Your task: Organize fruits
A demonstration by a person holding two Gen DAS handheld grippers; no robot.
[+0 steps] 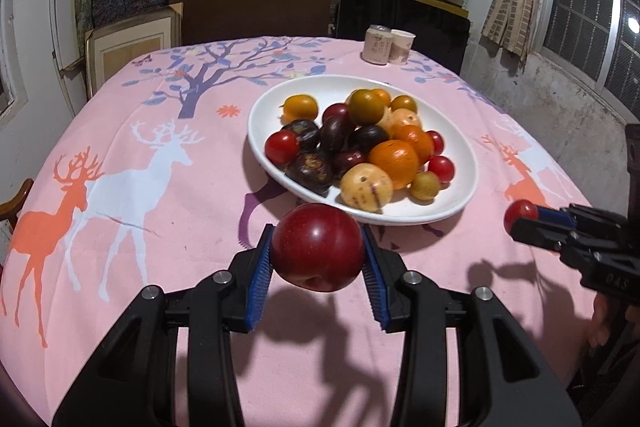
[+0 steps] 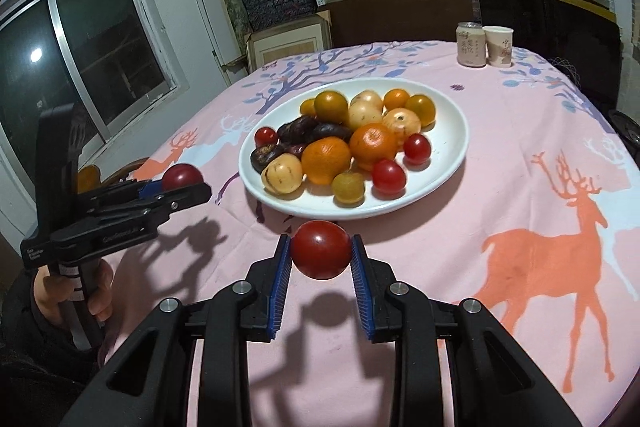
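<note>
My left gripper is shut on a dark red plum, held above the cloth just in front of the white plate. The same gripper and plum show at the left of the right wrist view. My right gripper is shut on a red cherry tomato, also lifted just short of the white plate. In the left wrist view that gripper and tomato come in from the right. The plate is piled with oranges, plums, cherry tomatoes and several yellow and dark fruits.
A pink tablecloth with deer and tree prints covers the round table. A drink can and a paper cup stand at the far edge. Shelves of boxes, a dark screen and windows lie behind. A hand grips the left tool.
</note>
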